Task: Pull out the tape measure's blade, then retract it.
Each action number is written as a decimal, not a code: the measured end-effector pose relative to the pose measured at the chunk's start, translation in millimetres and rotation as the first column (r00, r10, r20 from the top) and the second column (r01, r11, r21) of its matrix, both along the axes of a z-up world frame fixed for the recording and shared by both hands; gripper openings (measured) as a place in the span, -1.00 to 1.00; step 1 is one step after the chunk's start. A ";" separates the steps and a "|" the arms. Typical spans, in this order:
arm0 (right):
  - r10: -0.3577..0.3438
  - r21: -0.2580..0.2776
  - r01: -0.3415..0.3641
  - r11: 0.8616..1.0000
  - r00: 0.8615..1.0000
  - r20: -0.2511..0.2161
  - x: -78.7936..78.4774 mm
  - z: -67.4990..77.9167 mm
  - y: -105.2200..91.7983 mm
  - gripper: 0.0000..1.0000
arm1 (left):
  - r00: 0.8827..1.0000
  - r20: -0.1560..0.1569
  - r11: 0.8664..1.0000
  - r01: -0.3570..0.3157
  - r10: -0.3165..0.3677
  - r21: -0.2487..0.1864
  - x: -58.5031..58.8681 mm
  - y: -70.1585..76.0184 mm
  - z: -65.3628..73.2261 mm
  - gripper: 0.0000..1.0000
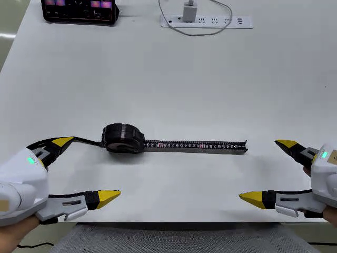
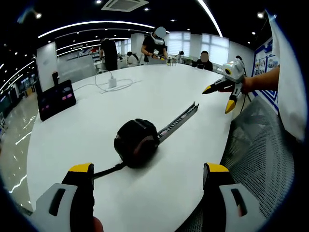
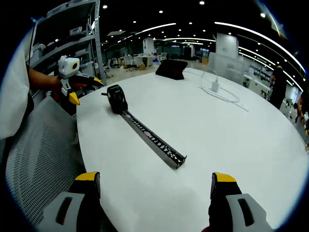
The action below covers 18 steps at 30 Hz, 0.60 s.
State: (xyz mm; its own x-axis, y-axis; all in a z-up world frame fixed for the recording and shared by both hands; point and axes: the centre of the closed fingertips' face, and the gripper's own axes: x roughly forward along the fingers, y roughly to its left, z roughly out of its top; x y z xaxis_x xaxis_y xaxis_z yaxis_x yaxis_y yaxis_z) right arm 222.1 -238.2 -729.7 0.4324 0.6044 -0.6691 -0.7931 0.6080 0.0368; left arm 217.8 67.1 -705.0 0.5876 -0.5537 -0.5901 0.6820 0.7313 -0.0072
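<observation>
A black tape measure point(image 1: 123, 139) lies on the white table point(image 1: 174, 79), its dark blade point(image 1: 196, 145) pulled out to the right and lying flat, ending in a hook point(image 1: 245, 146). A black strap point(image 1: 84, 140) trails from the case to the left. My left gripper point(image 1: 90, 167) is open at the front left, a little short of the case point(image 2: 136, 142); nothing is between its yellow-tipped fingers. My right gripper point(image 1: 267, 169) is open at the front right, just beyond the blade's end point(image 3: 177, 159), holding nothing.
A dark tablet point(image 1: 80, 10) stands at the far left edge. A white power strip point(image 1: 206, 21) with a charger and cable lies at the far middle. The table's front edge point(image 1: 179, 221) runs just below the grippers, with a grey mesh chair point(image 1: 174, 240) under it. People stand far behind.
</observation>
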 end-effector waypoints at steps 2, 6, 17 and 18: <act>-0.010 0.004 0.010 1.000 1.000 0.007 0.0 1.0 0.0 0.95 | 1.000 0.001 1.000 -0.008 0.008 0.000 -0.1 1.1 -0.6 0.88; -0.021 0.007 0.021 1.000 1.000 0.010 -2.0 1.9 0.5 0.98 | 1.000 -0.004 1.000 -0.023 0.023 -0.005 -2.5 2.7 -2.7 0.94; -0.036 0.027 0.036 0.999 0.999 0.013 -5.3 5.7 1.4 0.98 | 0.999 -0.009 0.998 -0.054 0.054 -0.018 -8.0 6.9 -5.3 0.97; -0.037 0.030 0.037 0.999 0.999 0.014 -4.0 5.6 0.8 0.98 | 0.998 -0.011 0.998 -0.056 0.055 -0.022 -8.5 6.4 -5.3 0.97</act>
